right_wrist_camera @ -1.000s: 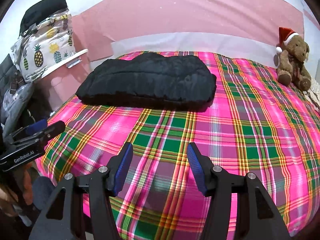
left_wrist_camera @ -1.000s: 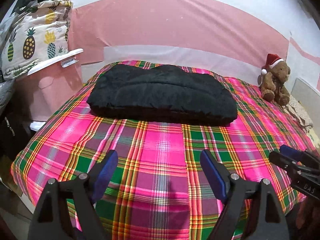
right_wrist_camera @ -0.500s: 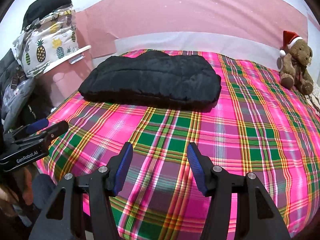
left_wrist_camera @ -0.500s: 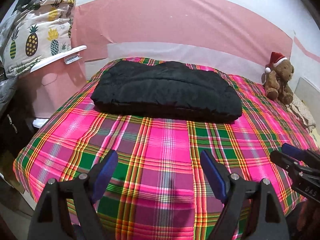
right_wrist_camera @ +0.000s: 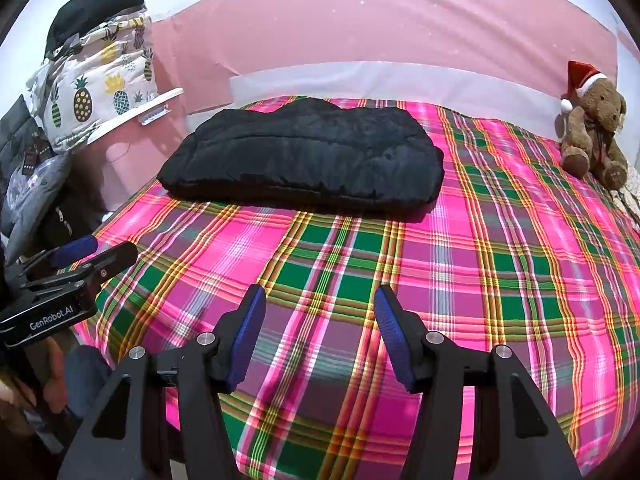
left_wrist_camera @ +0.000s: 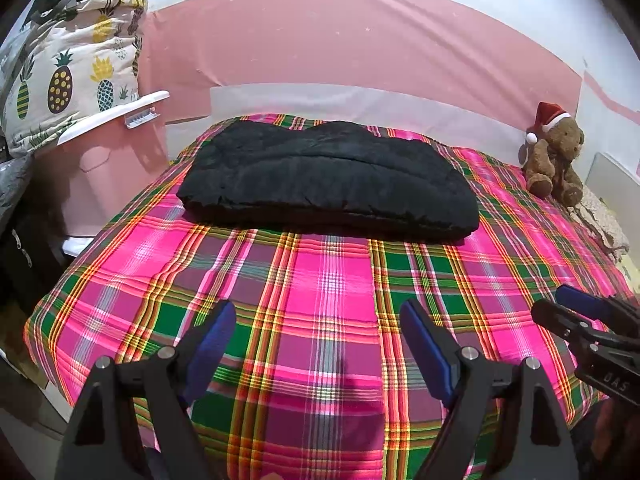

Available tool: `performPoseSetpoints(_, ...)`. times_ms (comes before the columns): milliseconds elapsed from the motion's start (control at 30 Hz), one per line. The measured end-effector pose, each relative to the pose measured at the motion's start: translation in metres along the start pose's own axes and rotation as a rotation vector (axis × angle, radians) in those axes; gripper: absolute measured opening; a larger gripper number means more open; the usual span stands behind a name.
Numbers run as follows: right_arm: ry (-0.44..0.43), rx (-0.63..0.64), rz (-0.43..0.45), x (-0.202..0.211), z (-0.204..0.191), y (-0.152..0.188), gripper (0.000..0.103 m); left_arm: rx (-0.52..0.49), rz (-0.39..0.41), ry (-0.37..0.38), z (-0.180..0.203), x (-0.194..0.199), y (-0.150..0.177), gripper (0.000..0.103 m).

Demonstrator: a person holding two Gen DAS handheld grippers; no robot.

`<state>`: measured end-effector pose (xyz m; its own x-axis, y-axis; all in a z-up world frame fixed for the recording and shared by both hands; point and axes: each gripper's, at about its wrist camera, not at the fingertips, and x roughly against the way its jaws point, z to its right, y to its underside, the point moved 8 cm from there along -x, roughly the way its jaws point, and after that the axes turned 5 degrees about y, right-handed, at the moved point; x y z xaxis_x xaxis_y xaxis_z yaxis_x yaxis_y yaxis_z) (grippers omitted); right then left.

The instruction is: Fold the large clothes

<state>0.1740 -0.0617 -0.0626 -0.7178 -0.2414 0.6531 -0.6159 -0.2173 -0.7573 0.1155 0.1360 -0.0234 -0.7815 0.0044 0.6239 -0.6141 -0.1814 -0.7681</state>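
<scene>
Neatly folded black jacket (left_wrist_camera: 328, 180), plaid bedspread (left_wrist_camera: 332, 300)

The left gripper (left_wrist_camera: 316, 332) hangs over the near edge of the bed (left_wrist_camera: 120, 288), angled downward, jaws spread wide with nothing between them. The right gripper (right_wrist_camera: 320, 312) hangs beside it, likewise tilted down, jaws parted less widely and empty.

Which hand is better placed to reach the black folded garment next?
Left, marginally. In its own view the left tool faces the black garment almost squarely; from the right tool it lies off to the left. Both stand open and empty over the plaid bedspread.
</scene>
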Motion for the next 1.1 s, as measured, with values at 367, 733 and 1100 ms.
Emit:
performPoseSetpoints(367, 0.0, 0.001, 0.0, 0.0003, -0.0004, 0.0003, 0.057, 0.003, -0.005, -0.004, -0.0007, 0.0016, 0.0013, 0.085)
performPoseSetpoints(733, 0.0, 0.002, -0.001, 0.0006, -0.0006, 0.0007, 0.057, 0.011, -0.005, 0.009, 0.0021, 0.0041, 0.0048, 0.085)
performPoseSetpoints(1100, -0.001, 0.002, -0.002, 0.0019, -0.0009, 0.0012, 0.057, 0.009, -0.013, -0.012, 0.0027, 0.0047, 0.0065, 0.085)
